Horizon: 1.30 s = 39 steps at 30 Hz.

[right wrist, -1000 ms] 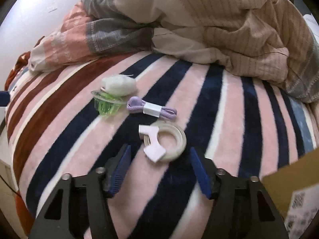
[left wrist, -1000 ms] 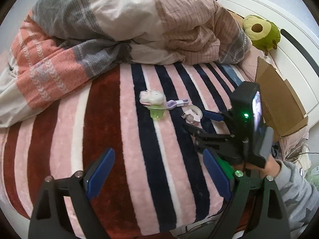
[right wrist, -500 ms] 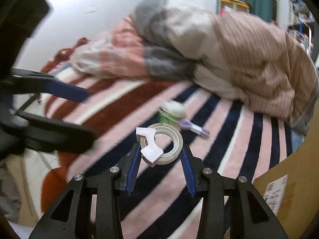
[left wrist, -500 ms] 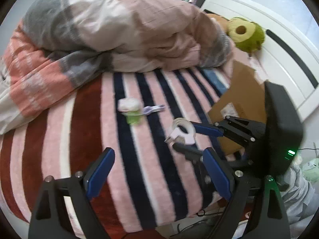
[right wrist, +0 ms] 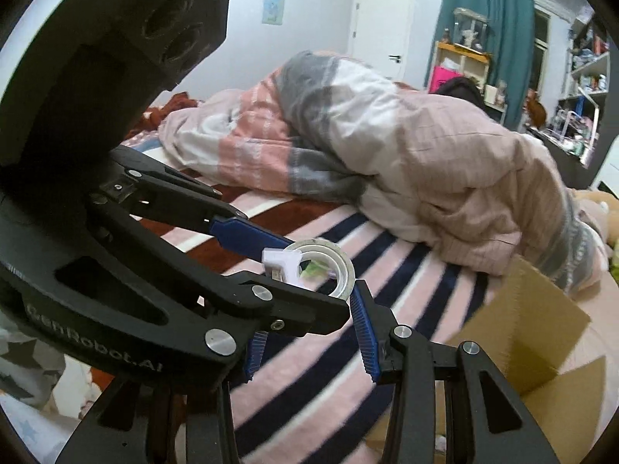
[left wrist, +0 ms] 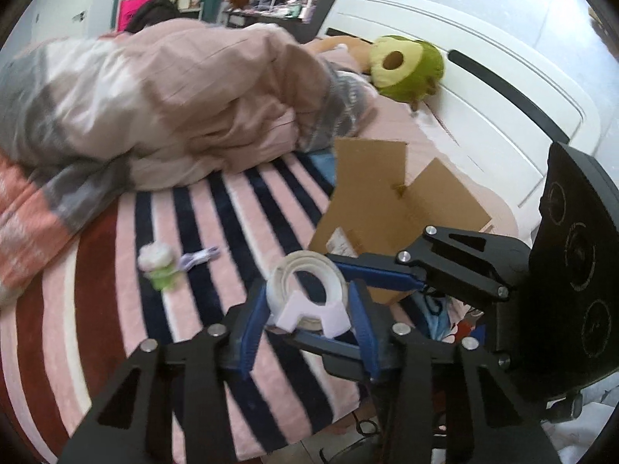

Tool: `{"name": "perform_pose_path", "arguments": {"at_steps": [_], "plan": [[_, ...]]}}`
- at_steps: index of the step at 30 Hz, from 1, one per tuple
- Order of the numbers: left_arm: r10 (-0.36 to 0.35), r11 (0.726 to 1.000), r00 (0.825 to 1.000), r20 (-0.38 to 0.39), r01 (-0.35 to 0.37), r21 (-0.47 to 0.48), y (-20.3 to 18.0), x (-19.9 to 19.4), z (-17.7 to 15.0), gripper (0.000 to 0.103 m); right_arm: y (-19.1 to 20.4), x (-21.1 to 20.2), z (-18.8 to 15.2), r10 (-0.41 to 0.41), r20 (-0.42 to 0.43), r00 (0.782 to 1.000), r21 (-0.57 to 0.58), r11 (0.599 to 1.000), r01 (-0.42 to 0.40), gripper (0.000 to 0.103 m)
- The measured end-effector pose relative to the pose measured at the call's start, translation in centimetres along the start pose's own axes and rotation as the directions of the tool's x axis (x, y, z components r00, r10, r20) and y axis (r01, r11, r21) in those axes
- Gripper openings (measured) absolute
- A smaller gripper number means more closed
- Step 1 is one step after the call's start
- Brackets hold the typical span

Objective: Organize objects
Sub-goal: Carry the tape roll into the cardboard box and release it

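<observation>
A clear tape roll (left wrist: 305, 290) with a white cutter is held in the air above the striped bed, in front of both cameras. My left gripper (left wrist: 307, 328) has closed its blue pads on the roll. My right gripper (right wrist: 309, 309) also grips the roll (right wrist: 329, 266), coming in from the right in the left wrist view. A white fluffy ball on a green holder (left wrist: 158, 266) and a purple tied cable (left wrist: 201, 257) lie on the blanket to the left.
An open cardboard box (left wrist: 383, 208) stands on the bed to the right; it also shows in the right wrist view (right wrist: 534, 332). A bunched quilt (left wrist: 162, 96) fills the back. An avocado plush (left wrist: 406, 65) leans on the white headboard.
My right gripper closed on the tape roll and lifted it off the blanket. My left gripper was open; it has come in and closed on the same roll.
</observation>
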<state>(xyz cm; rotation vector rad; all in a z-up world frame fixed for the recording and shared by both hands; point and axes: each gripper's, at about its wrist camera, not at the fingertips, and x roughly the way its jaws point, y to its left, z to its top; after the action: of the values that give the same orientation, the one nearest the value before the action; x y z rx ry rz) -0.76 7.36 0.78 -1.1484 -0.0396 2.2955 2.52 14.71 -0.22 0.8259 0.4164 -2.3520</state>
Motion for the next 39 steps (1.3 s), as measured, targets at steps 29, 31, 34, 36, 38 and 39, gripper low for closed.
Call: {"name": "perform_pose_path", "arguments": {"at_steps": [29,31,34,36,38,39], "plan": [[-0.047,0.975,0.986,-0.162,0.08,0.206,-13.4,12.4,8.4,0.038,-15.8,-4.9,-6.2,-0.138,-0.071,0.988,0.246,0.957,0.151,0.036],[-0.034,0.974,0.986,-0.161,0.069,0.214,-13.6,12.6,8.4,0.042,-16.2,-4.8,-6.4,-0.126,-0.076,0.989,0.263,0.954,0.141,0.036],[-0.005,0.975,0.99,-0.143,0.036,0.219,-13.5,12.2,8.5,0.066,-16.5,-4.8,-6.5,-0.132,-0.084,0.988,0.276,0.949,0.15,0.049],[0.006,0.974,0.992,-0.13,0.024,0.225,-13.4,11.7,8.7,0.072,-16.5,-5.0,-6.6,-0.156,-0.083,0.984,0.271,0.947,0.173,0.057],[0.012,0.974,0.993,-0.115,0.015,0.224,-13.1,10.8,8.8,0.078,-16.4,-5.3,-6.6,-0.164,-0.082,0.983,0.266,0.947,0.18,0.057],[0.012,0.975,0.994,-0.106,0.012,0.22,-13.0,10.4,8.7,0.081,-16.4,-5.5,-6.6,-0.165,-0.082,0.983,0.267,0.947,0.181,0.057]]}}
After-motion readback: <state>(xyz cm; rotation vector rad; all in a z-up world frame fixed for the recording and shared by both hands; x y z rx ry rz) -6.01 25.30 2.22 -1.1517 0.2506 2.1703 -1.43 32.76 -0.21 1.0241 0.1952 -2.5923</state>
